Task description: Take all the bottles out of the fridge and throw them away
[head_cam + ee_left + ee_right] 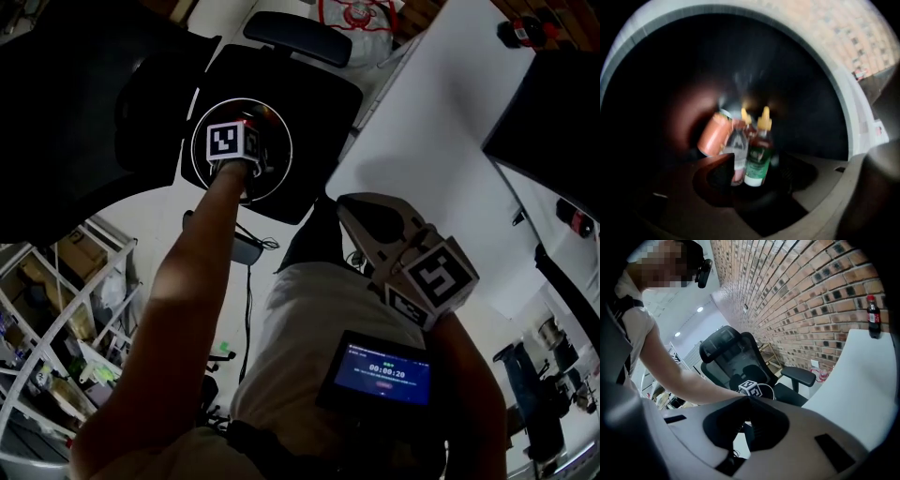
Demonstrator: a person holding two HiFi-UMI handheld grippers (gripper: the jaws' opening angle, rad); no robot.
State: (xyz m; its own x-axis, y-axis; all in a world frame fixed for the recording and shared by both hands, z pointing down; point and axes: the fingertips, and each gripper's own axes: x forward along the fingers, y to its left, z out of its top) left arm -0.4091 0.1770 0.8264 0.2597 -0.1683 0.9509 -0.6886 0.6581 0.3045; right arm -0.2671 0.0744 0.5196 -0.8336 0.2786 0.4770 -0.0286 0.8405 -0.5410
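Head view: the left gripper [234, 157] is pointing steeply down into a round white-rimmed bin [290, 157], with the arm reaching out over it. The right gripper [361, 214] is hanging near the body beside the white table [441, 122]. A cola bottle [523, 33] is sitting at the table's far end. No fridge is showing anywhere.

Left gripper view: this is looking down into the bin's black-lined inside. The jaws are standing wide. A green-labelled bottle [758, 161] with a yellow cap is showing blurred in the gap with no pad pressing on it, so it is reading as loose, not gripped. Just beside it a clear bottle [738, 150] and an orange can [715, 135] are lying in the bottom, and a second yellow cap [746, 116] is peeking out behind.

Right gripper view: the jaws are sitting closed together with nothing between them. The cola bottle is standing upright on the table, well apart from the gripper.

Handling, as a guess: these are small plastic bottles, probably light, smooth-sided and a bit squashy, so likely slippery. Gripping across the labelled mid-body is looking safer than the thin neck.
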